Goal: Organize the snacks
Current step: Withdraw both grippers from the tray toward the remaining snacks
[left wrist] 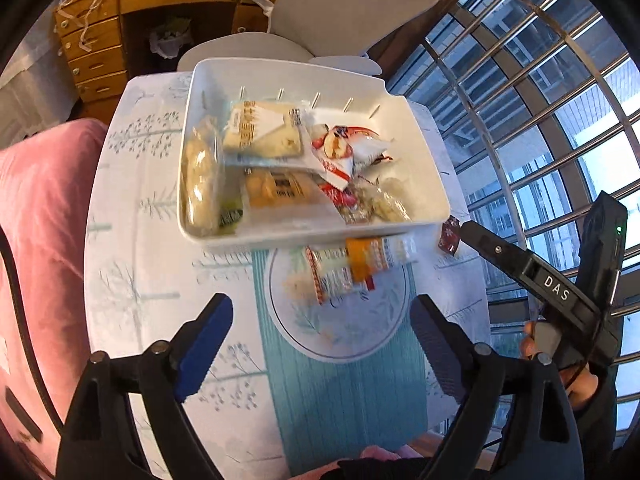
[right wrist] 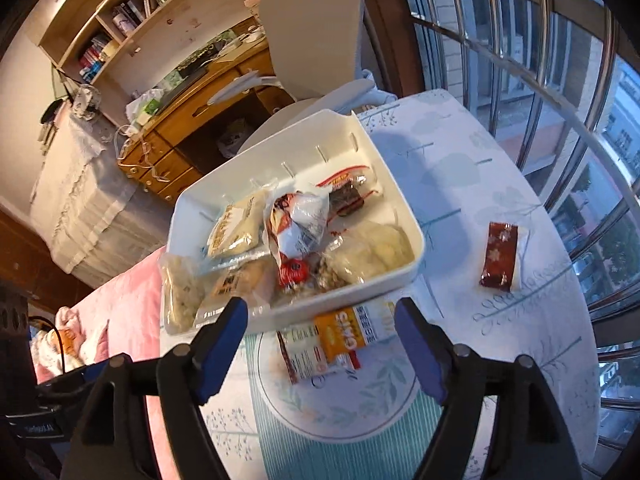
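Note:
A white plastic bin (left wrist: 424, 168) (right wrist: 404, 216) sits on the round table, filled with several snack packets. Just in front of it lie two loose packets: an orange oat bar (left wrist: 368, 258) (right wrist: 346, 334) and a red-and-white wrapper (left wrist: 324, 278) (right wrist: 300, 354). A dark red packet (right wrist: 502, 256) (left wrist: 449, 236) rests apart on the cloth, right of the bin. My left gripper (left wrist: 322, 344) hangs open above the loose packets with nothing between its fingers. My right gripper (right wrist: 320, 348) is open too, over the same packets, pads touching nothing.
The table carries a pale leaf-print cloth (left wrist: 132, 264) with a teal stripe. A grey office chair (right wrist: 312, 32) stands behind the bin, a wooden desk (right wrist: 192, 120) beyond it. A pink cushion (left wrist: 40, 208) lies left; barred windows (right wrist: 540, 80) run along the right.

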Action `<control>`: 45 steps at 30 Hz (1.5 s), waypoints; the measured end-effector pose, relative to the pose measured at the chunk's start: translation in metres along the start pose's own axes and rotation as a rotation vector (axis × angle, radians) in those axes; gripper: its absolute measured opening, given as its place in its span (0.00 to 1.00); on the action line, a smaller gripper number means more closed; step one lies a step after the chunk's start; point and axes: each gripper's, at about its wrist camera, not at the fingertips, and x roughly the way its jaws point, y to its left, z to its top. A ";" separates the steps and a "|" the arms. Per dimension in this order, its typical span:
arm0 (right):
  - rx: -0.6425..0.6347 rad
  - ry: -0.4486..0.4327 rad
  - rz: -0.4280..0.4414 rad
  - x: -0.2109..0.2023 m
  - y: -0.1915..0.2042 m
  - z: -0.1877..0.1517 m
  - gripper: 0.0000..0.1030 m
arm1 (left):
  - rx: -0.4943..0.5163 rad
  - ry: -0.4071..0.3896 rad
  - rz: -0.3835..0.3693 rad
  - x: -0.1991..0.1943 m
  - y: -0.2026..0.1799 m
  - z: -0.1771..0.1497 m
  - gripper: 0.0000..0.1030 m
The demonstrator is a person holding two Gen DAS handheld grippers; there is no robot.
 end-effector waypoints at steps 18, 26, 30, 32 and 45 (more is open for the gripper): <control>-0.056 0.126 0.073 -0.013 -0.085 -0.030 0.75 | -0.259 -0.057 0.054 0.037 -0.060 -0.069 0.87; -0.090 0.167 0.070 -0.009 -0.122 -0.025 0.76 | -0.308 -0.088 0.072 0.065 -0.094 -0.081 0.87; -0.095 0.178 0.058 -0.002 -0.136 -0.019 0.76 | -0.353 -0.112 0.075 0.079 -0.101 -0.083 0.87; -0.088 0.189 0.051 0.004 -0.144 -0.017 0.76 | -0.376 -0.122 0.075 0.085 -0.103 -0.082 0.87; -0.089 0.112 -0.021 0.035 -0.170 0.008 0.76 | -0.567 -0.216 0.098 0.132 -0.098 -0.058 0.87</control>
